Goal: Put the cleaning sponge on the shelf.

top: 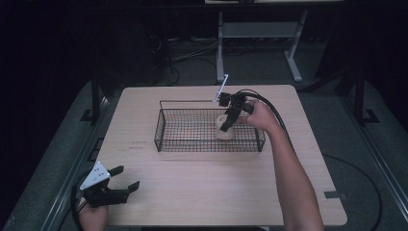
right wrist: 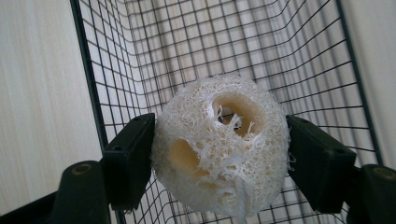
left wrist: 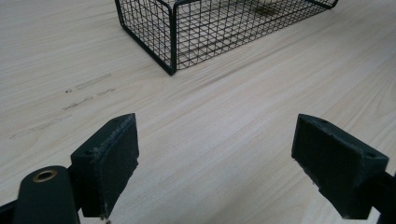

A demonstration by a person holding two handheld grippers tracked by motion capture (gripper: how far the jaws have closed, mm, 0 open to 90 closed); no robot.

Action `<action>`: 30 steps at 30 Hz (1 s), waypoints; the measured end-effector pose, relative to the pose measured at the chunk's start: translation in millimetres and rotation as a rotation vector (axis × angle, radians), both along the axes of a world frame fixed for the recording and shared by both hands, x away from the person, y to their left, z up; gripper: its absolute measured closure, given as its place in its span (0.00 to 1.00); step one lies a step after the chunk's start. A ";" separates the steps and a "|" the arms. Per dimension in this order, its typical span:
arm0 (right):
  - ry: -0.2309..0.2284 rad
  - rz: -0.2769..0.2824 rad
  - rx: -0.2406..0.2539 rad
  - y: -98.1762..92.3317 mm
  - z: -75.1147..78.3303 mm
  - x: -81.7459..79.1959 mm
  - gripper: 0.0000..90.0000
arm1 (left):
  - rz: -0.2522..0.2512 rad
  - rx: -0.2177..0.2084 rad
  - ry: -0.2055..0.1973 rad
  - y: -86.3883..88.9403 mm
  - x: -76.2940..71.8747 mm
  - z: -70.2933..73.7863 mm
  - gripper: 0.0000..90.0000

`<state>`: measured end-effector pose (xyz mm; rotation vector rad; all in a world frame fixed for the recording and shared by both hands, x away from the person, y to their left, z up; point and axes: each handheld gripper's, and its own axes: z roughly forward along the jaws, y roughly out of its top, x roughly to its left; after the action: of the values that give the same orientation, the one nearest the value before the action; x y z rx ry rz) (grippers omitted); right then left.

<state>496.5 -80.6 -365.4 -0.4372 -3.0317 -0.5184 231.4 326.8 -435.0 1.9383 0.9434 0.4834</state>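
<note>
A cream loofah piece point(right wrist: 222, 147), fibrous with round holes, sits between the jaws of my right gripper point(right wrist: 219, 161), which is shut on it. In the high view the loofah piece point(top: 224, 129) is inside the right part of the black wire basket point(top: 166, 126), and my right gripper point(top: 228, 121) reaches down into it from above. Whether the loofah rests on the basket floor I cannot tell. My left gripper point(top: 126, 178) lies low near the table's front left corner, open, jaws empty. In its own view my left gripper point(left wrist: 217, 163) faces bare wood with the basket point(left wrist: 172, 39) farther off.
The wooden table point(top: 211, 192) has free room in front of the basket and on both sides. A small white tag point(top: 221, 88) stands up at the basket's back rim. A cable point(top: 274, 110) trails from my right gripper along the forearm.
</note>
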 end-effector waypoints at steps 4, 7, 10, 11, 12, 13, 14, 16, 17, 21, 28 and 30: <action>0.015 0.011 -0.018 2.8 -5.4 -1.1 0.31 | 0.001 0.000 0.000 0.0 -0.1 0.1 0.15; 0.016 0.015 -0.011 3.7 -5.3 -1.4 0.31 | 0.000 -0.001 0.000 -0.1 -0.3 0.1 0.15; 0.014 0.013 -0.012 4.1 -6.6 -1.6 0.31 | 0.000 -0.001 -0.003 -0.2 -0.3 0.1 0.15; 0.010 0.012 -0.015 4.3 -7.6 -1.8 0.31 | 0.001 -0.001 -0.001 -0.1 -0.3 0.2 0.15; 0.020 0.010 -0.014 4.3 -9.2 -1.5 0.31 | 0.001 -0.002 0.000 -0.1 -0.3 0.2 0.15; 0.019 0.010 -0.016 4.6 -10.1 -1.5 0.31 | 0.001 -0.001 0.000 0.1 -0.4 0.2 0.15; 0.018 0.009 -0.016 5.0 -11.4 -2.0 0.31 | 0.001 -0.002 -0.001 0.1 -0.4 0.2 0.15; 0.022 0.002 0.003 3.8 -14.3 -2.6 0.31 | 0.000 -0.001 -0.002 0.6 -0.5 0.3 0.15; 0.023 -0.001 0.007 3.1 -15.7 -2.6 0.31 | 0.002 -0.002 -0.002 0.7 -0.5 0.3 0.15; 0.010 0.005 -0.018 3.6 -18.6 -3.9 0.31 | 0.002 -0.002 -0.001 0.3 -0.1 0.0 0.15; 0.009 -0.003 -0.016 3.2 -19.0 -3.6 0.31 | 0.001 -0.002 -0.001 0.2 -0.2 0.1 0.15; 0.009 -0.002 -0.019 3.2 -19.0 -3.9 0.31 | 0.001 -0.003 -0.003 0.1 -0.2 0.1 0.15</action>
<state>492.6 -77.4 -384.4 -0.4429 -3.0297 -0.4873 231.2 326.9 -434.9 1.9342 0.9426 0.4843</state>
